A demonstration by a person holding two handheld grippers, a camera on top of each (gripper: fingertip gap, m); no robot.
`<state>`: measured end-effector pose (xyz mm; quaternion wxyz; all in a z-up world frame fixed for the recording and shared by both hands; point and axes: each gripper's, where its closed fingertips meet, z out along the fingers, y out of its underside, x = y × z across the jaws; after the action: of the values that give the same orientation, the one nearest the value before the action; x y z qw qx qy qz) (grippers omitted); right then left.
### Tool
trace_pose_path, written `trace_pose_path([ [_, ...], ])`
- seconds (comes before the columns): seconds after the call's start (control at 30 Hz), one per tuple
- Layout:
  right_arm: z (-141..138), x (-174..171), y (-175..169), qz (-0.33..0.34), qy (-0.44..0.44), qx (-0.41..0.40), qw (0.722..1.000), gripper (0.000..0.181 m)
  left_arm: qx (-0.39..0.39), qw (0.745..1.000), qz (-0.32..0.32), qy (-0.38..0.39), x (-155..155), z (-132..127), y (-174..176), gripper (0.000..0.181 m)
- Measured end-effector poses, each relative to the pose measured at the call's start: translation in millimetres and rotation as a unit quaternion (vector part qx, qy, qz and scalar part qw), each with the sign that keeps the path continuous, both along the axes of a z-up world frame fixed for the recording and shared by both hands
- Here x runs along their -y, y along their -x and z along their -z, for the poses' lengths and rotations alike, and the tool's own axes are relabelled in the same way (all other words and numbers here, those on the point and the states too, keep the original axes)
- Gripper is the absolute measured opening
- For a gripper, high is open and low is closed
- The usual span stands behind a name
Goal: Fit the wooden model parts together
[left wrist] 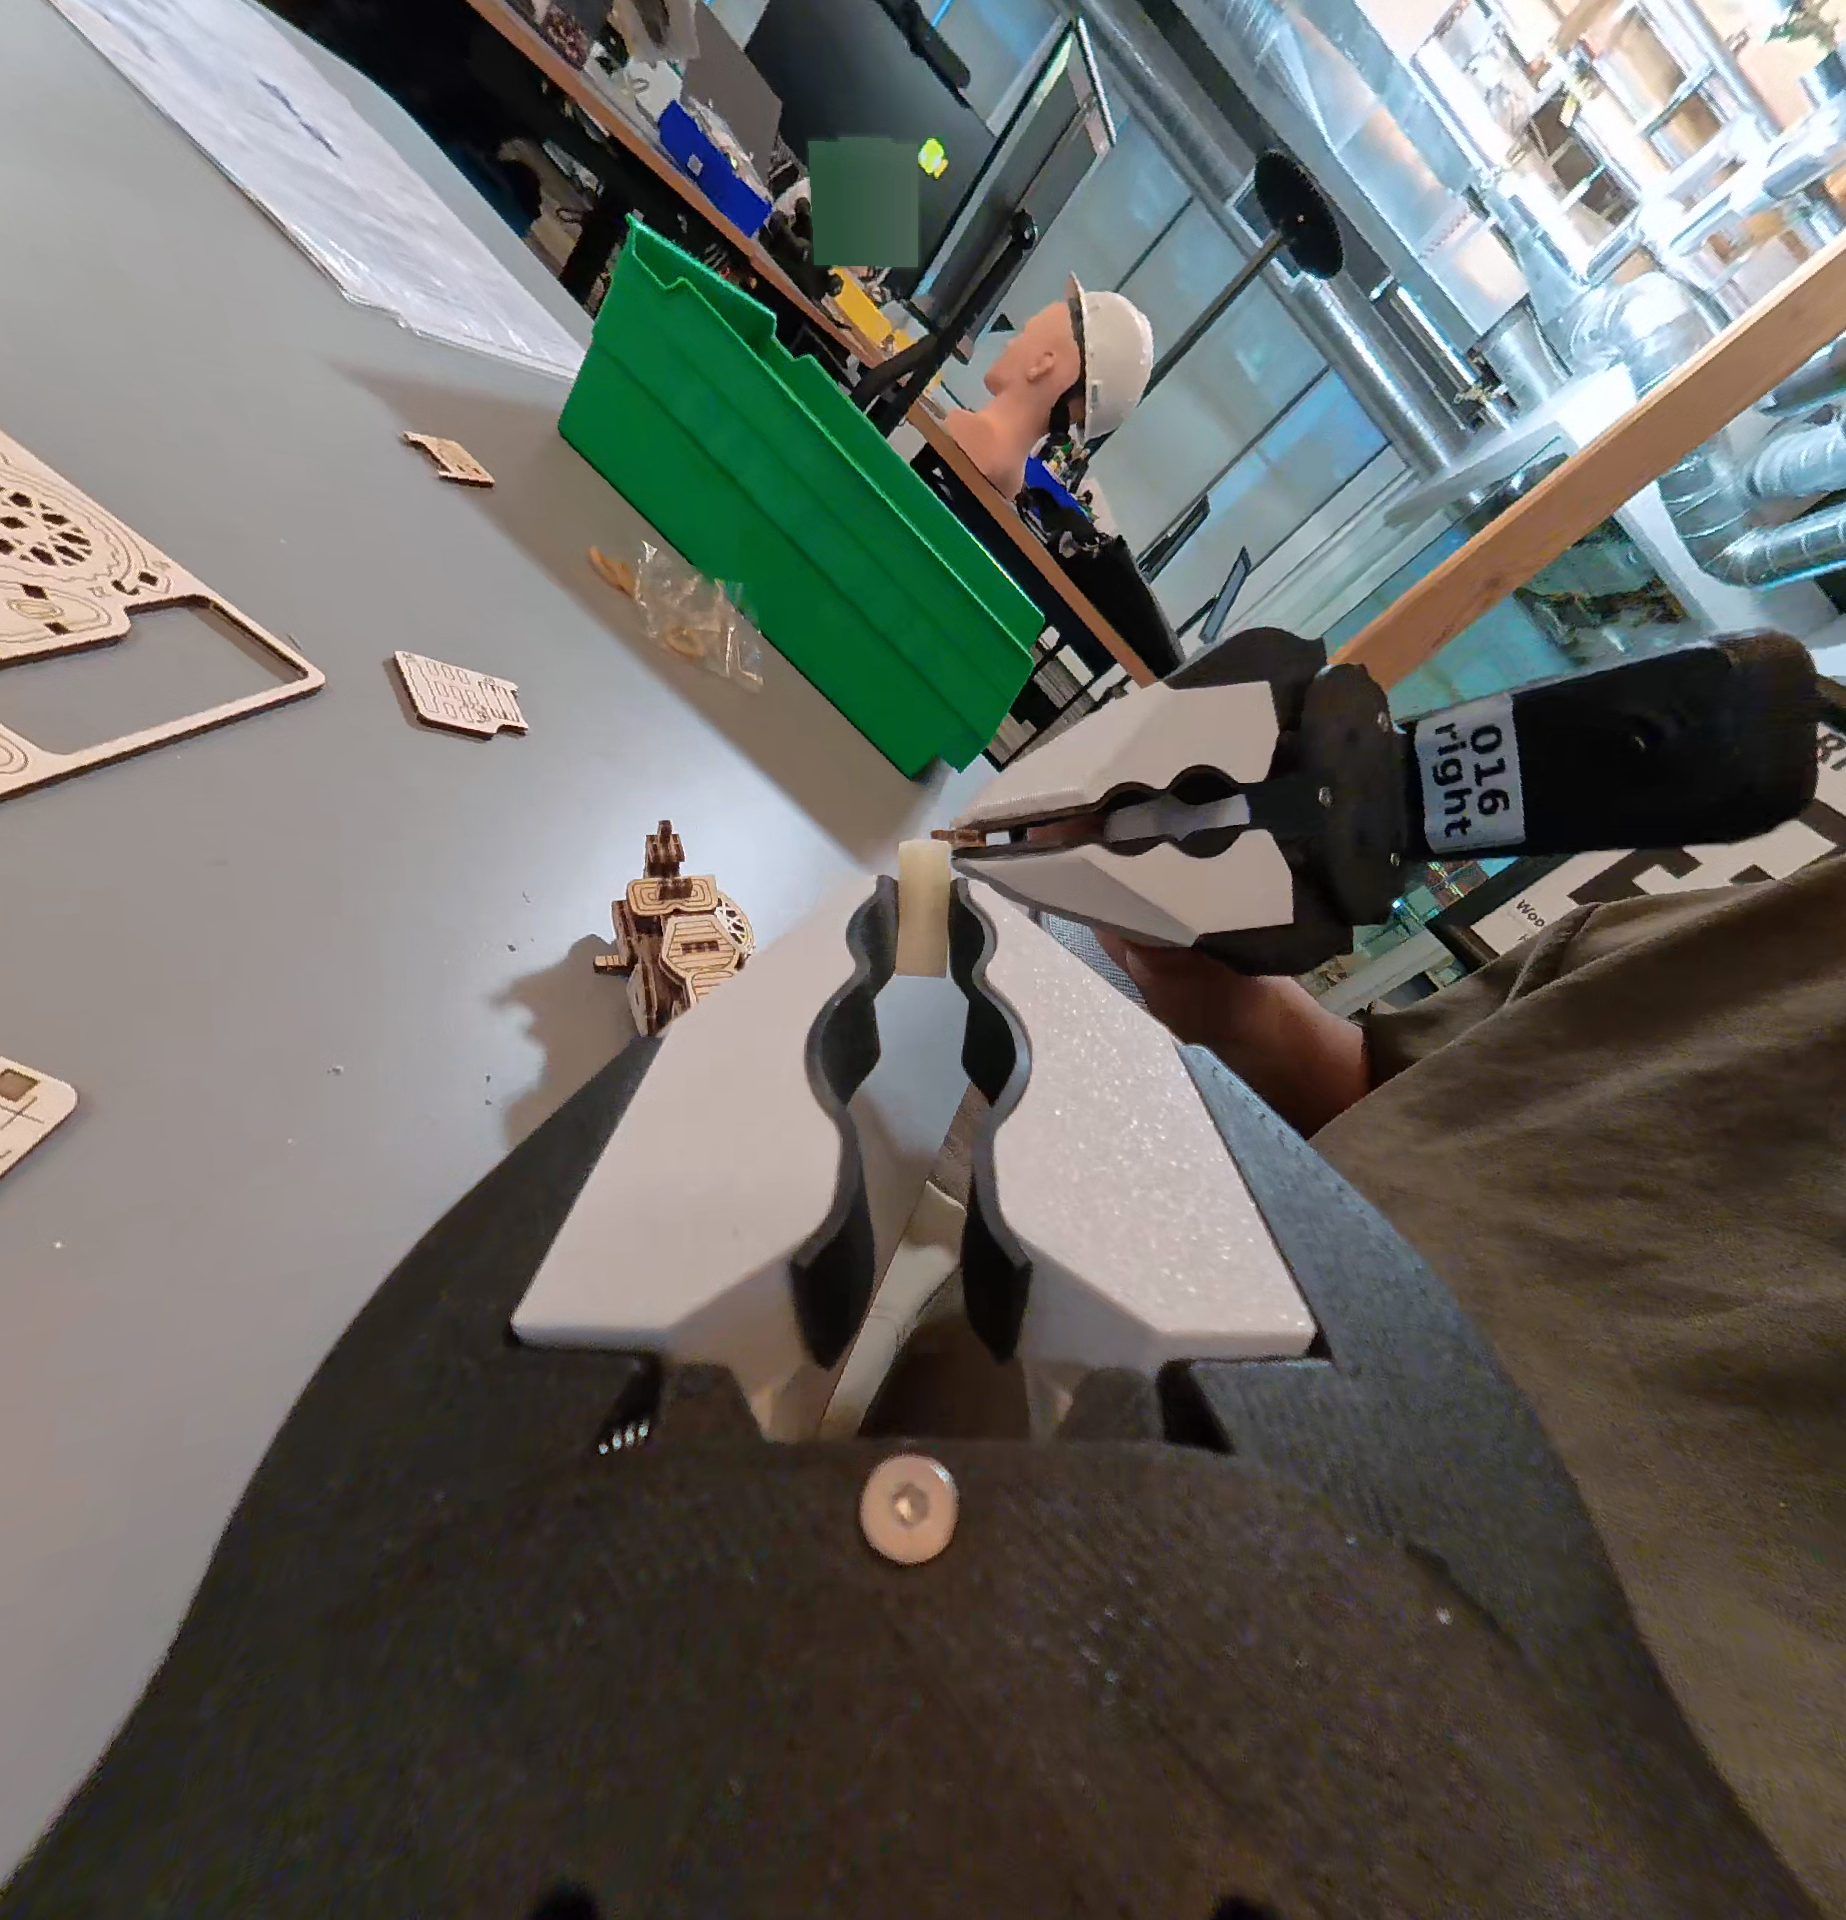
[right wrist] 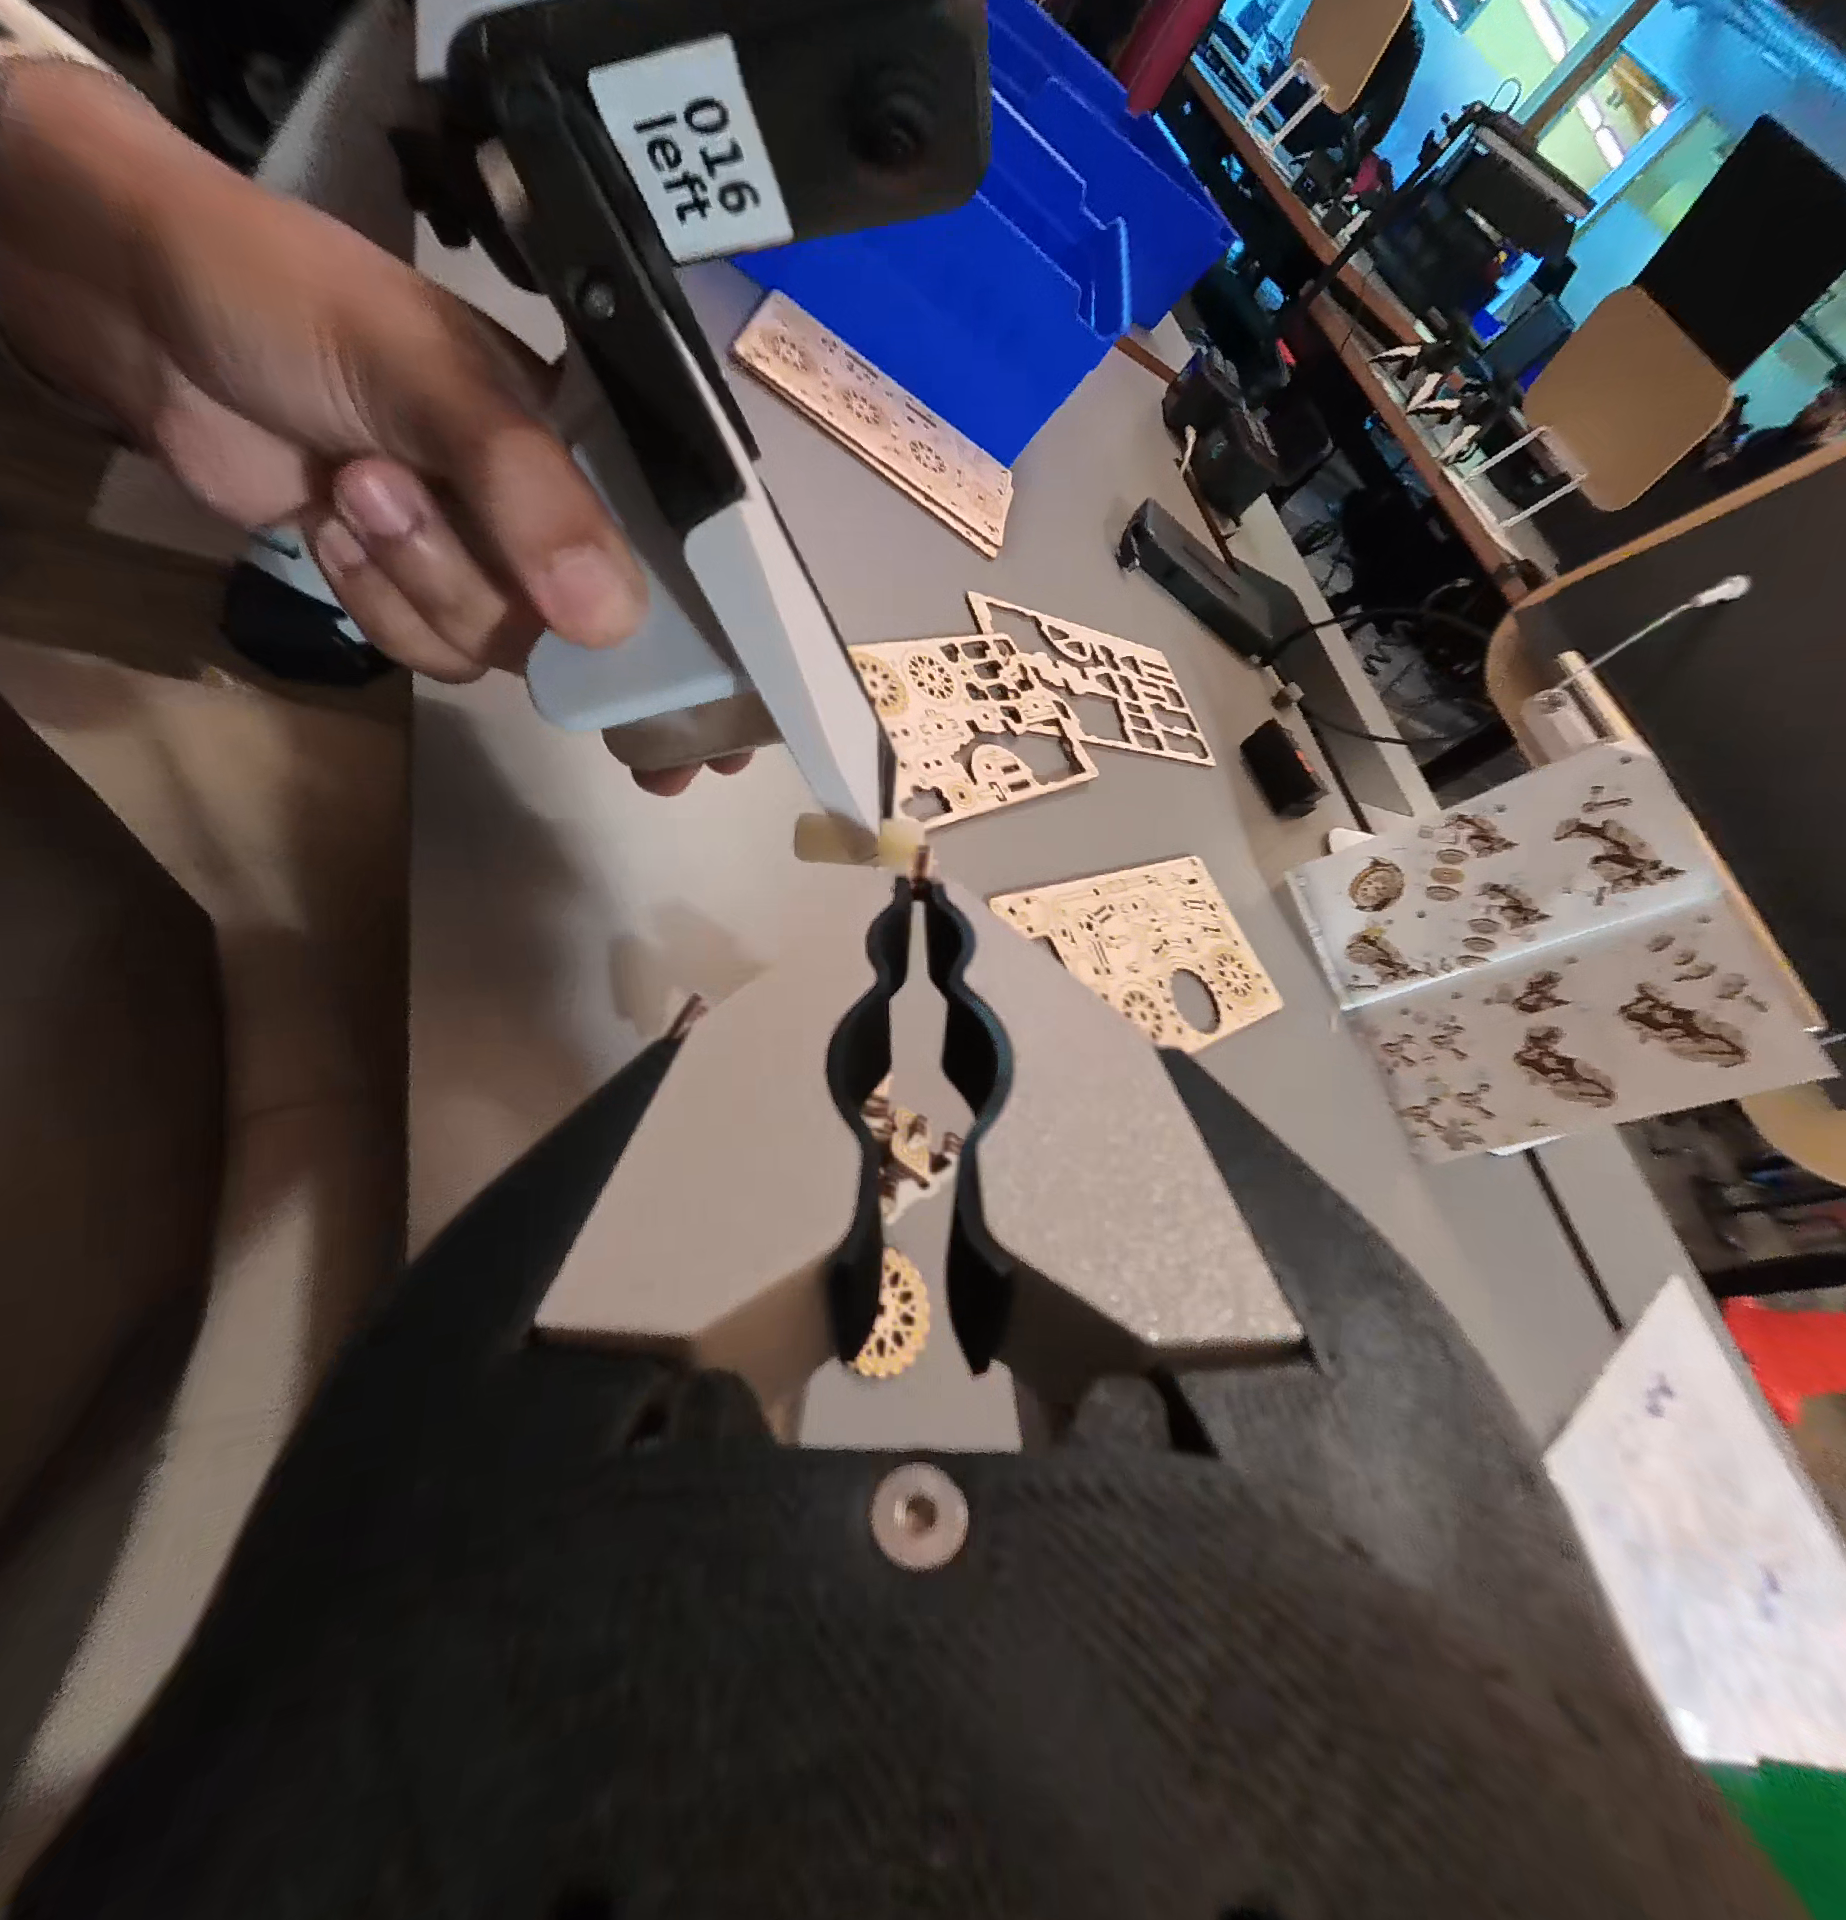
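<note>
Left gripper (left wrist: 921, 906) jaws pinch a pale cream waxy block (left wrist: 921, 910) above the grey surface (left wrist: 275, 935). Right gripper (right wrist: 917, 896) jaws clamp a thin brown wooden sliver (right wrist: 919, 862), tip touching the block. Keep sliver square; press gently.

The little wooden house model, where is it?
Left wrist view: the little wooden house model stands on the grey table, just left of the left gripper.

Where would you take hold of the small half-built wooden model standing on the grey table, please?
Grip the half-built wooden model across its wide lower body, coming down from above. It stands upright with a thin stepped piece sticking up on top, which looks fragile, so I would close below that. Both tools are occupied now.
</note>
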<state>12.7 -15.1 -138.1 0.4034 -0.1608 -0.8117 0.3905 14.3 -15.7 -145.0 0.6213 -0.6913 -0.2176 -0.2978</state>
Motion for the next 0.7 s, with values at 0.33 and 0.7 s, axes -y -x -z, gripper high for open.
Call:
trace_pose_path([
  [0.33, 0.0, 0.4, -1.6, 0.003, -0.033, -0.020, 0.999, 0.001, -0.009, 1.000, 0.002, 0.004, -0.5, 0.8, -1.3, 0.007],
  [0.7, -0.2, 0.5, -3.2, -0.002, -0.055, -0.034, 0.998, 0.000, -0.009, 1.000, 0.009, 0.002, -0.5, 0.2, -3.3, 0.007],
])
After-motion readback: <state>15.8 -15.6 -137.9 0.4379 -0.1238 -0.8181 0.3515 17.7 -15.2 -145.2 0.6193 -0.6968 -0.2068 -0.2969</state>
